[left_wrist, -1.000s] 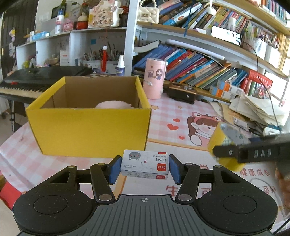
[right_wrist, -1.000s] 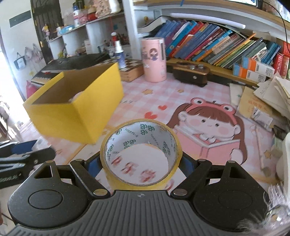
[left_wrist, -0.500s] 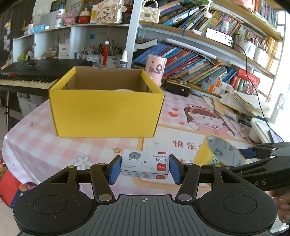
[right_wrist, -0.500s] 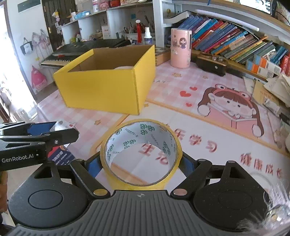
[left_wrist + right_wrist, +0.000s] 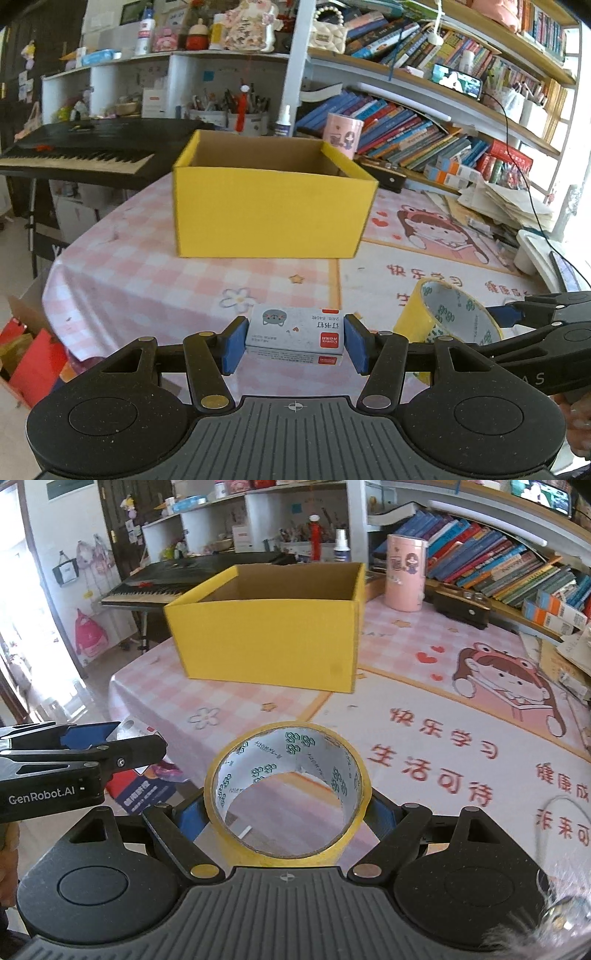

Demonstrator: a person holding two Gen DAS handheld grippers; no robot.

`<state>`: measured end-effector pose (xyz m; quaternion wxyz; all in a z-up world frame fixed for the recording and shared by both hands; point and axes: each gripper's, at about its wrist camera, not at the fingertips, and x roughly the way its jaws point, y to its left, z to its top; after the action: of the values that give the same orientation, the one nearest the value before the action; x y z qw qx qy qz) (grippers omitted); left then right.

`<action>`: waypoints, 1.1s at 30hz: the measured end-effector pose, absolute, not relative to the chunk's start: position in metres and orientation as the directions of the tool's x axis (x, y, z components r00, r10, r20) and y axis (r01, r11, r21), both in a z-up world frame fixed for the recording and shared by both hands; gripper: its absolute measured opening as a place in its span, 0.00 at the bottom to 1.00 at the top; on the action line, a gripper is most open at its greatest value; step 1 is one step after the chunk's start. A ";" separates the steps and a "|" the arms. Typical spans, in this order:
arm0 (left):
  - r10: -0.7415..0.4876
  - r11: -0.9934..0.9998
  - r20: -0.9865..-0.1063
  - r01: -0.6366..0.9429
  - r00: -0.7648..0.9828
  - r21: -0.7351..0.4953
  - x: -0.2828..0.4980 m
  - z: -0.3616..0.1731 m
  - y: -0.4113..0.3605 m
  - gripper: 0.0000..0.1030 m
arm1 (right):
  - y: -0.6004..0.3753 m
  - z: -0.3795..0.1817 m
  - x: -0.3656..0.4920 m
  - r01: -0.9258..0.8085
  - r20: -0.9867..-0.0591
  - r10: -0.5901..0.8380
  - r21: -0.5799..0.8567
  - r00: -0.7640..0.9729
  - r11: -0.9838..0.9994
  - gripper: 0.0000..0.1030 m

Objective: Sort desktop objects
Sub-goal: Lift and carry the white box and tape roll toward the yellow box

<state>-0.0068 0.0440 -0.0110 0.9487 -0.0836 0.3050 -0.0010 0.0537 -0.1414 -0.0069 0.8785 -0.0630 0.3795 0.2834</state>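
Left claw [image 5: 294, 345] grips staple box [image 5: 295, 334]; right claw [image 5: 286, 814] grips tape roll [image 5: 288, 790]; yellow box [image 5: 271, 210] contents hidden.

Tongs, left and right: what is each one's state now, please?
Left tongs: shut on the small white cardboard staples box.
Right tongs: shut on the yellow round tape roll.

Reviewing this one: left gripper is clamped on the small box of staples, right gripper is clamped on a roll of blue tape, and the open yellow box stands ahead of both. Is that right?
Not quite: the tape roll in the right gripper is yellow, not blue, as the right wrist view shows. The rest holds: the left gripper is clamped on the box of staples, and the open yellow box stands ahead of both.
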 end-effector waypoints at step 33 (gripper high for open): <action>0.039 0.987 -0.483 -0.111 0.875 -0.120 0.029 0.019 0.074 0.54 | -0.104 0.029 0.104 -0.629 -0.609 0.528 0.061 0.592 0.775 0.82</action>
<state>0.0287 0.0737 0.0194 0.9655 -0.0720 0.2472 0.0388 0.1039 -0.1040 0.0294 0.8885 -0.0806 0.3134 0.3253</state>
